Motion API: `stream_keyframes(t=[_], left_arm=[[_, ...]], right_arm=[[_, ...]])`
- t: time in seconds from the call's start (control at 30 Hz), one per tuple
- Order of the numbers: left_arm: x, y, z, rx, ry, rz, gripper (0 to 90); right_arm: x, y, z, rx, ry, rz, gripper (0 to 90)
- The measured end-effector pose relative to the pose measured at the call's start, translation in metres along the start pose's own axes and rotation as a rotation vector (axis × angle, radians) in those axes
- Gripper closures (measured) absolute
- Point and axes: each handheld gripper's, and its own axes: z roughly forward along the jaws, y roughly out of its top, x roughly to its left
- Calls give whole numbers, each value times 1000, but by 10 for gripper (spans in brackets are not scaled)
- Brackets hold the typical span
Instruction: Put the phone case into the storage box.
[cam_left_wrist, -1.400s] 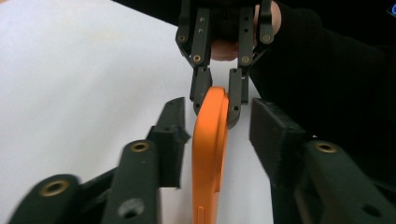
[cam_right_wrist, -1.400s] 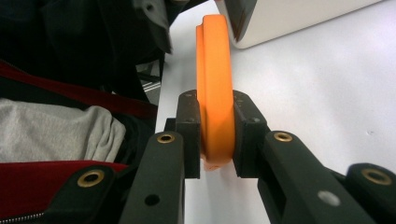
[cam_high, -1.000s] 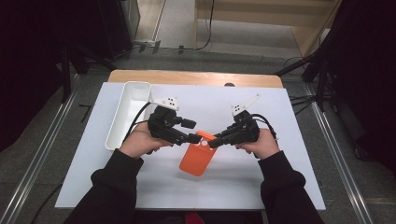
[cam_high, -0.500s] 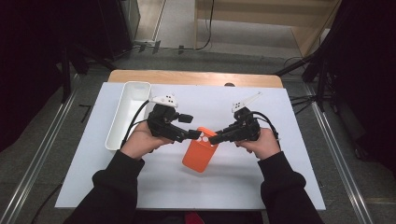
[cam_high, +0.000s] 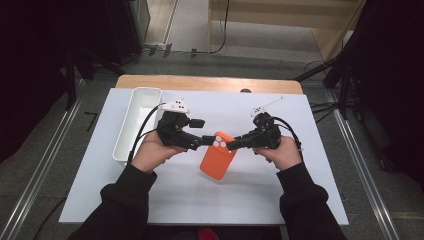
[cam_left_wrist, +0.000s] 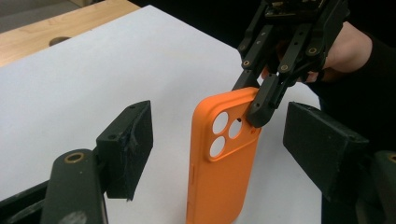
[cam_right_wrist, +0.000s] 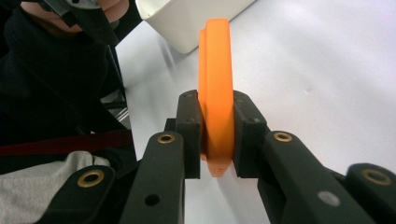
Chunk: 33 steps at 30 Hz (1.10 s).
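An orange phone case (cam_high: 218, 156) with three camera holes stands tilted over the white table top (cam_high: 310, 200). My right gripper (cam_high: 231, 145) is shut on its upper corner beside the holes. In the right gripper view the case (cam_right_wrist: 215, 70) sits edge-on between the two pads of the right gripper (cam_right_wrist: 215, 135). My left gripper (cam_high: 205, 140) is open. In its own view its jaws (cam_left_wrist: 219, 140) stand wide on either side of the case (cam_left_wrist: 224, 177) without touching it, and the right gripper (cam_left_wrist: 259, 105) pinches the case's top right corner.
A long white tray (cam_high: 137, 120) lies along the left side of the table top, just beyond the left hand, with its corner (cam_right_wrist: 196, 18) in the right gripper view. A wooden table edge (cam_high: 210, 82) runs behind the white surface.
The right gripper has tipped the case's camera end up and shifted it slightly right. The left gripper has moved in around that end.
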Motion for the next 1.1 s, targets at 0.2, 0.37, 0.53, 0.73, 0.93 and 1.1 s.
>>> stream_keyframes(t=[0.2, 0.37, 0.53, 0.73, 0.93, 1.1], left_arm=[[-2, -2, 2, -6, 46, 11, 245], [-4, -4, 4, -8, 75, 25, 245], [-7, -6, 7, -17, 92, 35, 245], [-9, -9, 11, -22, 109, 32, 244], [-12, -12, 15, -22, 125, 32, 200], [-14, -13, 20, -4, 153, 35, 160]], right_arm=[[1, 0, -2, -15, -20, 26, 745], [0, 1, -4, -34, -41, 50, 746], [1, 2, -7, -53, -64, 72, 746], [5, 4, -9, -73, -71, 109, 747], [7, 6, -9, -86, -90, 134, 747], [6, 6, -9, -92, -92, 149, 747]])
